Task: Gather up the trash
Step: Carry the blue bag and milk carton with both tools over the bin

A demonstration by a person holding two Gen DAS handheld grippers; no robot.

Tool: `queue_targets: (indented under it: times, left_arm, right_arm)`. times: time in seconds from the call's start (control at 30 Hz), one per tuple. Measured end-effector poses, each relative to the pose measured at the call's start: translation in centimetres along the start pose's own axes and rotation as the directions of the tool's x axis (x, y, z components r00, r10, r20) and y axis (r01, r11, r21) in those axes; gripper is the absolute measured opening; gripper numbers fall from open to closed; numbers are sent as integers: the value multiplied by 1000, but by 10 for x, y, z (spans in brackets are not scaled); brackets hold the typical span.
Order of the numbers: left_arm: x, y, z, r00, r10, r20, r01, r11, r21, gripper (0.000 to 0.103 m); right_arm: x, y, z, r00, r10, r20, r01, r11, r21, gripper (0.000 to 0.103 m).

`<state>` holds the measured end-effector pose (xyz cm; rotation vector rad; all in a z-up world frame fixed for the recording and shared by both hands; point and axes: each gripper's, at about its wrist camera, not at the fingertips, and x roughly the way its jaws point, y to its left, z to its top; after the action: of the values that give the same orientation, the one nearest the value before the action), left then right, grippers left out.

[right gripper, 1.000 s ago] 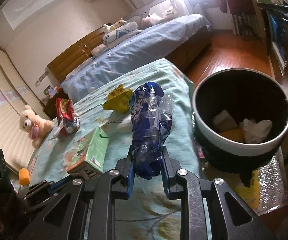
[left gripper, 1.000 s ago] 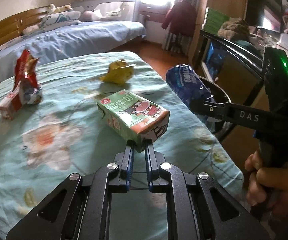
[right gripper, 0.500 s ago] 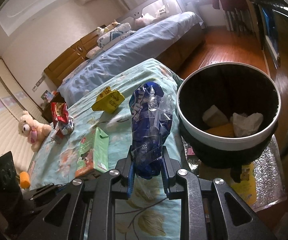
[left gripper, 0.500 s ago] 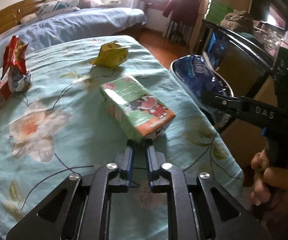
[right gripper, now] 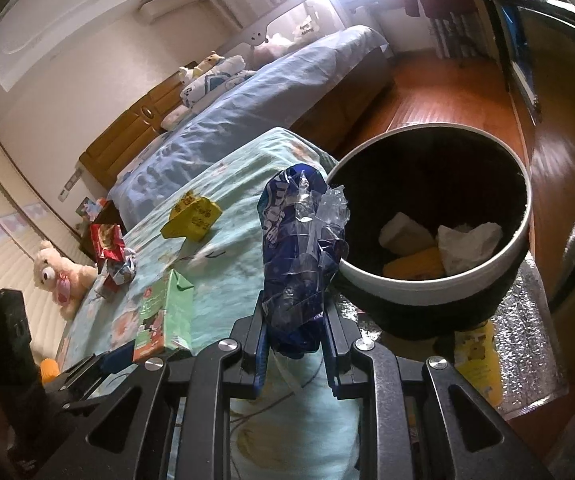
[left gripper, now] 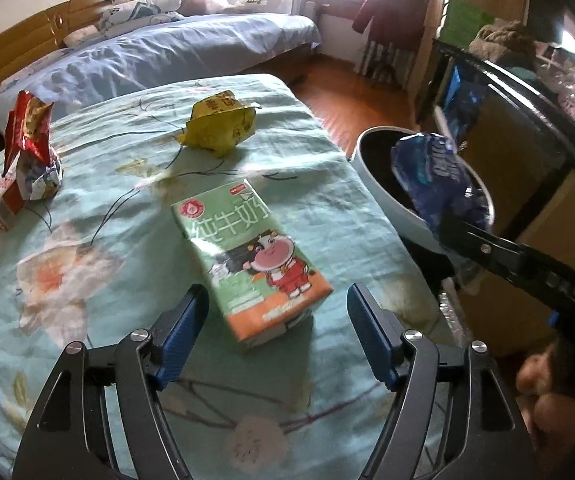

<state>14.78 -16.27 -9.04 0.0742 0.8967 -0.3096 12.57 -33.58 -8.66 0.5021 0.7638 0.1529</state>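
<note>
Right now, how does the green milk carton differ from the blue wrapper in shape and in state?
The green milk carton is a firm box with flat faces; the blue wrapper is crumpled, partly clear plastic. The carton lies free on the tablecloth between the open left gripper fingers; the wrapper is clamped in the right gripper, raised beside the bin. Both are trash still outside the bin.

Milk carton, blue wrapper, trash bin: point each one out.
milk carton (left gripper: 247,256), left wrist view, on its printed top face.
blue wrapper (right gripper: 299,248), right wrist view, on its crumpled middle.
trash bin (right gripper: 439,292), right wrist view, on its white outer rim.
</note>
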Motion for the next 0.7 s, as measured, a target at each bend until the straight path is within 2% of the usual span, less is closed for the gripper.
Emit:
queue_targets:
  times: [0.03, 0.1, 0.43, 0.7]
  left_arm:
    - [3, -1, 1, 1000, 7, -4, -7, 1000, 2, 72]
    - [6, -1, 2, 1000, 11, -1, -11, 1000, 8, 58]
    - [-5, -25, 3, 997, -44, 66, 35, 990, 134, 57]
    - [-3, -43, 13, 992, -105, 66, 92, 981, 172, 57]
  right_arm:
    - [0, -1, 0, 1000, 1, 0, -1, 1000, 1, 23]
    - [-1, -4, 1, 1000, 0, 1, 0, 1000, 4, 23]
    - [-9, -18, 5, 1000, -16, 14, 15, 1000, 20, 23]
    - [-15, -33, 10, 999, -42, 28, 41, 998, 37, 23]
